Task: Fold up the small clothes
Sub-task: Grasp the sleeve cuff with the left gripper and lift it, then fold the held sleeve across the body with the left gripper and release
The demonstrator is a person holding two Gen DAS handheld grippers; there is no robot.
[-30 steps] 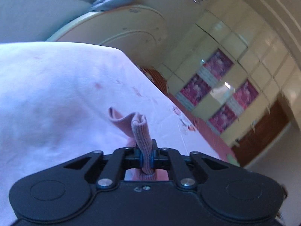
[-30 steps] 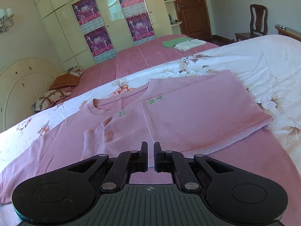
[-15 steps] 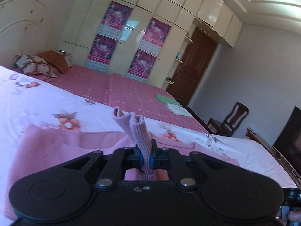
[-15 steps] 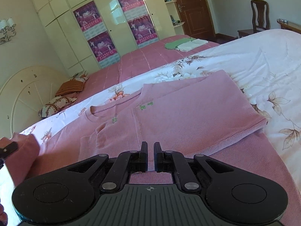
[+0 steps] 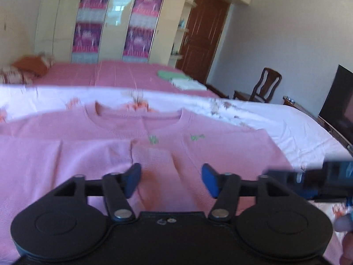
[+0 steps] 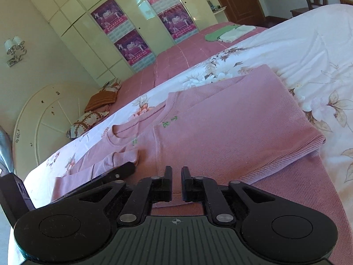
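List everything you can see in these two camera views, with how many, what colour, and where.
sweater: one, pink, spread on the near bed, one side and a sleeve folded in
floral bedspread: one, white, under the sweater
far bed cover: one, pink, behind
folded cloths: two, green and white, on the far bed
pillows: two, orange and patterned, by the headboard
wardrobe: one, cream with purple posters, back wall
door: one, brown
chair: one, dark wood
left hand-held gripper: black, jaws opening, empty
right hand-held gripper: black, jaws opening over the hem
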